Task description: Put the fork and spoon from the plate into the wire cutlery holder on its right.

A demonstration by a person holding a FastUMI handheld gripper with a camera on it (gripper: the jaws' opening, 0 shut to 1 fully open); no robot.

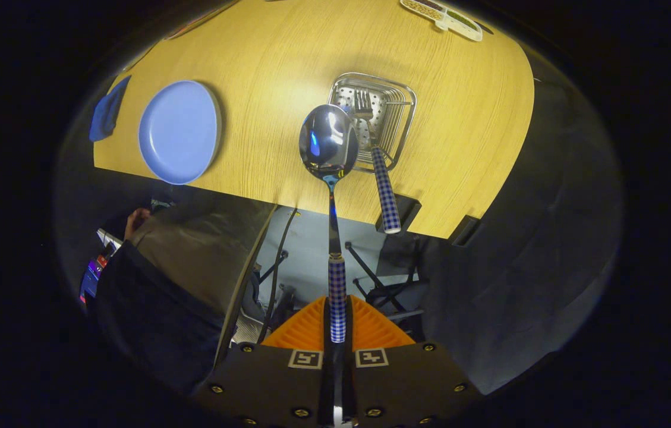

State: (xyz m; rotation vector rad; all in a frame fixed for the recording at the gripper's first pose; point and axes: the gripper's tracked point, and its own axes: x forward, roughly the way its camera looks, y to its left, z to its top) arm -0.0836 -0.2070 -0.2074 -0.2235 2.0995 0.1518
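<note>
Now I have the claw (pixel 337 324) closed tight on the spoon (pixel 329 142), both fingers pinching its checked handle, bowl held out ahead and high over the table (pixel 264 65). Fork (pixel 378 157) is already in the wire cutlery holder (pixel 399 98), tines down inside, handle leaning out over the near rim toward me. Plate (pixel 179 132) sits well to the left of the holder, bare. From this view the spoon bowl overlaps the holder's left rim, so I judge I need to shift a bit right, tip the bowl downward, lower it inside the wires clear of the fork handle, then let go; releasing early risks it glancing off the rim
</note>
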